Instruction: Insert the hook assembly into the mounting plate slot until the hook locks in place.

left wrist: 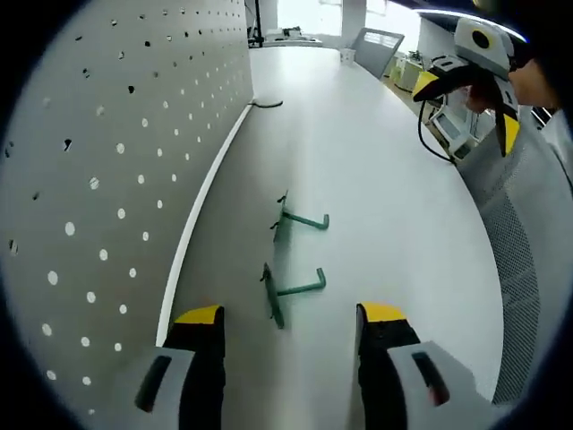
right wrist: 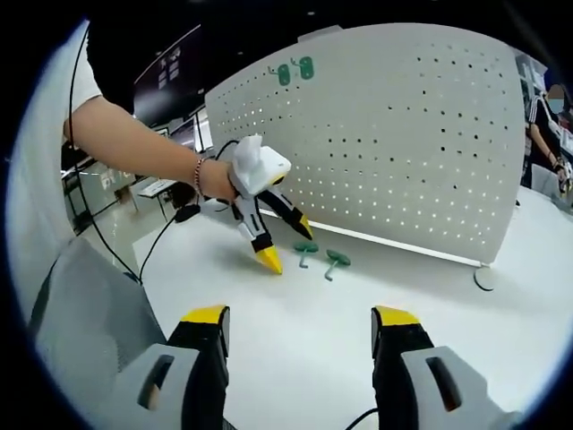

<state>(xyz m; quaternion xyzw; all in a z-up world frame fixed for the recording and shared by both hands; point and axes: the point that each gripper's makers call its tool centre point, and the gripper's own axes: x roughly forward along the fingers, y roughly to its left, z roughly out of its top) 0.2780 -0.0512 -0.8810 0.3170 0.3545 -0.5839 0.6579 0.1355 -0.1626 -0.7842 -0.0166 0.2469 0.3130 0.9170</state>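
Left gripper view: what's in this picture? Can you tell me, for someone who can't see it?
Two green hooks lie on a white table, just ahead of the open left gripper. A white pegboard stands on the left. The right gripper, held by a person, is at the upper right.

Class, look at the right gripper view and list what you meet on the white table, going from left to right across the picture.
Left gripper with jaws apart → first green hook → second green hook → dark loop of cable at the foot of the pegboard.
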